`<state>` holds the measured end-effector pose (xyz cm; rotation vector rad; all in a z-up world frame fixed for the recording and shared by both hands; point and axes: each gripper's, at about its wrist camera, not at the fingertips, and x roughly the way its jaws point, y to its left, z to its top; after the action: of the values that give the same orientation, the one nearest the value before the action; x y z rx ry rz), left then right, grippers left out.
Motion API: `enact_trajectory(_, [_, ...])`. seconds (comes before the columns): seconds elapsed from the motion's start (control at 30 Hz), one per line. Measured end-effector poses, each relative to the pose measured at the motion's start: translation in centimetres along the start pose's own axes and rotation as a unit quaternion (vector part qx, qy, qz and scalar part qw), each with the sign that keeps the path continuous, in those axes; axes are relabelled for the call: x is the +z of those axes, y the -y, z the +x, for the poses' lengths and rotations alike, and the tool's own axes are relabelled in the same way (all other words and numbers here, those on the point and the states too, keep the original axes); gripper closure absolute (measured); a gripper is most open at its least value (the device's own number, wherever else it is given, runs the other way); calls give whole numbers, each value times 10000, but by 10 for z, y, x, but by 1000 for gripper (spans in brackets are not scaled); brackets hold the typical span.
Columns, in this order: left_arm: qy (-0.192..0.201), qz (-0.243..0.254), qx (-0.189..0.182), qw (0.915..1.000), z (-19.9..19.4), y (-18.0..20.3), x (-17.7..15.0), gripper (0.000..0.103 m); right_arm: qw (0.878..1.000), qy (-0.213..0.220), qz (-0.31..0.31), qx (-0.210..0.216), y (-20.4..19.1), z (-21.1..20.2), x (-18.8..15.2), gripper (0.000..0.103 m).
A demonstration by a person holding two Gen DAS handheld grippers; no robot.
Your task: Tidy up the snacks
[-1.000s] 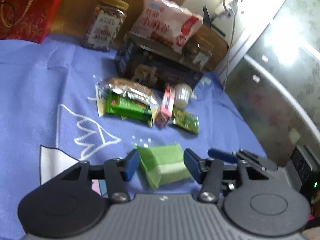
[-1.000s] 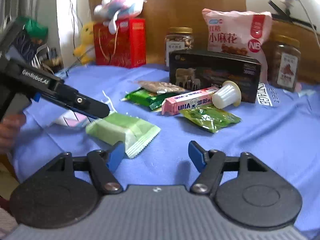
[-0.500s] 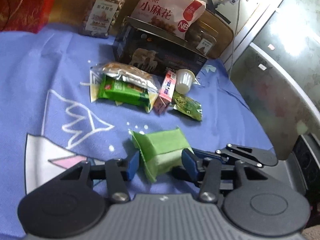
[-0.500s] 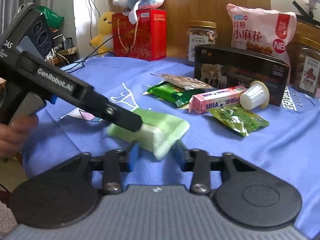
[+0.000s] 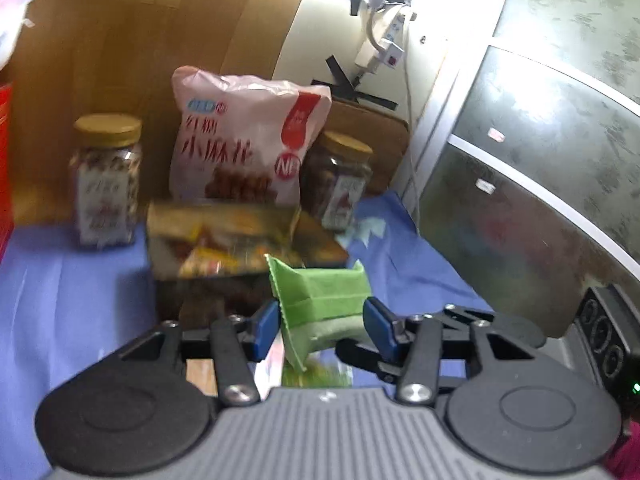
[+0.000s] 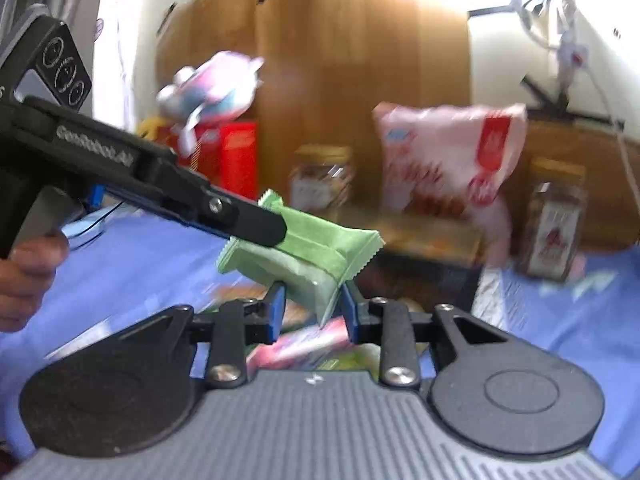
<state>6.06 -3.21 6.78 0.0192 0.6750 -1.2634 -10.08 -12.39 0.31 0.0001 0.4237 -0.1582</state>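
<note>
Because both views are smeared with blur, the print on the pink snack bag (image 5: 248, 136) and the labels of the two gold-lidded jars (image 5: 106, 180) (image 5: 340, 184) cannot be read, and the dark box (image 5: 240, 248) in front of them is little more than a streaked shape. Below the right gripper (image 6: 312, 306), a pink carton (image 6: 296, 346) and something green are cut off by the gripper's own body.

The green snack packet (image 6: 304, 252) is up off the blue cloth (image 6: 568, 320), held by both grippers at once. The right gripper's blue pads (image 6: 276, 308) pinch its lower end. The left gripper (image 5: 320, 320) has its pads closed against the packet's sides; from the right wrist view its black finger (image 6: 248, 220) lies across the packet's upper face, reaching in from the left and slanting downward. A hand (image 6: 28, 276) grips that gripper's handle at the left edge, only partly in view.
</note>
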Motion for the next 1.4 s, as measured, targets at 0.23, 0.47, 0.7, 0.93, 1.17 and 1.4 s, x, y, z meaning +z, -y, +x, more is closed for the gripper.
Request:
enact_trajectory(0.23, [-160, -176, 136, 9996, 88, -17, 48, 58, 9988, 49, -73, -488, 56, 55, 24, 70])
enact_trajectory(0.47, [-357, -434, 361, 9978, 133, -35, 50, 58, 9973, -46, 30, -733, 80, 82, 21, 67])
enact_trajectory(0.7, [-76, -516, -12, 9986, 82, -34, 35, 55, 9937, 228, 903, -618, 94, 39, 16, 67])
enact_trajectory(0.93, [-58, -964, -215, 9951, 31, -36, -19, 54, 9561, -744, 2832, 150, 106, 45, -28, 66])
enact_trajectory(1.17, [-195, -1195, -151, 9925, 12, -32, -52, 54, 9222, -1091, 3682, 448, 100, 78, -39, 68])
enact_trajectory(1.4, [-217, -1251, -302, 9914, -10, -25, -74, 54, 9529, -947, 2844, 469, 81, 24, -35, 72])
